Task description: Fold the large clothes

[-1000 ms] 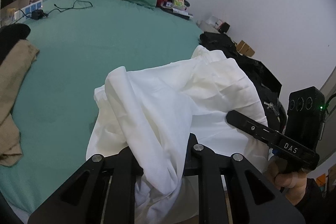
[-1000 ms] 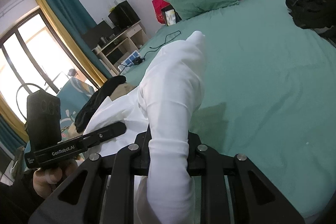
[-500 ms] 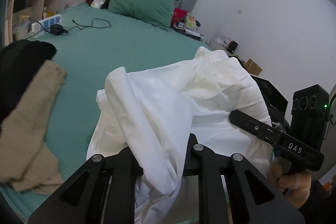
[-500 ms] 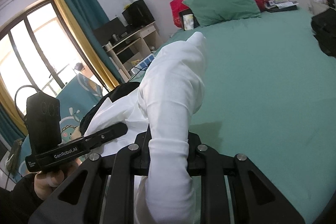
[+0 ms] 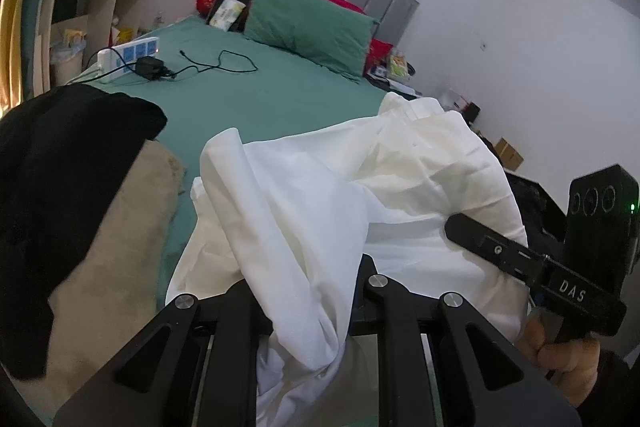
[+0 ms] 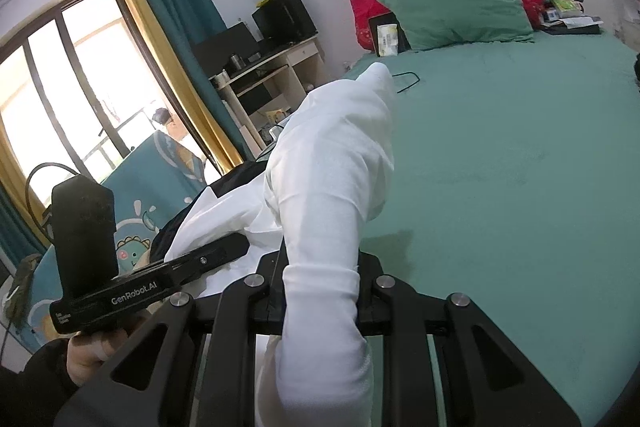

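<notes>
A large white garment (image 5: 360,195) is held up over the green bed (image 5: 280,99). My left gripper (image 5: 308,291) is shut on a bunched fold of it, and cloth hides the fingertips. My right gripper (image 6: 320,291) is shut on another white bunch (image 6: 332,187) that stands up in front of the camera. In the left wrist view the right gripper (image 5: 540,263) is at the right, against the cloth. In the right wrist view the left gripper (image 6: 152,287) is at the left, beside the cloth.
A black garment (image 5: 60,163) and a tan garment (image 5: 104,251) lie at the bed's left edge. A charger and cable (image 5: 192,67), a power strip (image 5: 128,53) and a green pillow (image 5: 308,23) lie toward the headboard. A desk (image 6: 272,67) and window (image 6: 72,87) are left.
Both grippers have lifted and tilted up with the white garment still clamped. The black and tan clothes now fill more of the left wrist view.
</notes>
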The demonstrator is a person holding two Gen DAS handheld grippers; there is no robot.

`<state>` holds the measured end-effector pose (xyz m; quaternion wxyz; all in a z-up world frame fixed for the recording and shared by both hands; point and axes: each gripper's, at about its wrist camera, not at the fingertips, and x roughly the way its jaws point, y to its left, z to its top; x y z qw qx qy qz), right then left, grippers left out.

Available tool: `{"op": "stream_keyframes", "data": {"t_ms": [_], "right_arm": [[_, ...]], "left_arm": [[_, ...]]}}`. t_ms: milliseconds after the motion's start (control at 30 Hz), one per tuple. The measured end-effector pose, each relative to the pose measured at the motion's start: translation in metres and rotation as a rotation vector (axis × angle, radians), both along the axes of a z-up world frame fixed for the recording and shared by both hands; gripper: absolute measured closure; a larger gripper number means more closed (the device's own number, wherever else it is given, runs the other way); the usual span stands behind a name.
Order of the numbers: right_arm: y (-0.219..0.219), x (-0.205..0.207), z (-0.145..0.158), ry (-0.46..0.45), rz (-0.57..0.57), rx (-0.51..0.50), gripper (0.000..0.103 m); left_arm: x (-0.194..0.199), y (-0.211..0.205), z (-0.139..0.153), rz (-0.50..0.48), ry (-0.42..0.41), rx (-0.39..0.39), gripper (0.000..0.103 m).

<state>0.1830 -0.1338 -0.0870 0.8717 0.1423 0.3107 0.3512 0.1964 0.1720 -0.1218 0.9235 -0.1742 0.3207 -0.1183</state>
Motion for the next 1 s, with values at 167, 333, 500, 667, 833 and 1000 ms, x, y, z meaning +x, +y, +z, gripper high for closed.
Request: {"op": "stream_keyframes", "data": {"t_ms": [167, 333, 500, 667, 833, 1000], "right_arm": [[0.011, 0.024, -0.016, 0.025, 0.001, 0.012, 0.082], [0.026, 0.046, -0.049, 0.078, 0.003, 0.011, 0.082], [0.033, 0.066, -0.103, 0.190, -0.017, 0.034, 0.082], [0.028, 0.081, -0.125, 0.286, -0.067, 0.074, 0.079], [0.022, 0.085, -0.128, 0.323, -0.081, 0.056, 0.069], [0.018, 0.081, -0.115, 0.308, -0.090, -0.021, 0.058]], "left_arm": [[0.027, 0.015, -0.012, 0.009, 0.017, 0.019, 0.086], [0.059, 0.022, -0.040, 0.024, 0.070, 0.121, 0.086], [0.093, 0.019, -0.073, 0.025, 0.155, 0.244, 0.085], [0.114, 0.023, -0.095, 0.065, 0.247, 0.299, 0.066], [0.112, 0.058, -0.105, 0.103, 0.335, 0.036, 0.058], [0.099, 0.065, -0.095, 0.123, 0.345, 0.013, 0.058]]}}
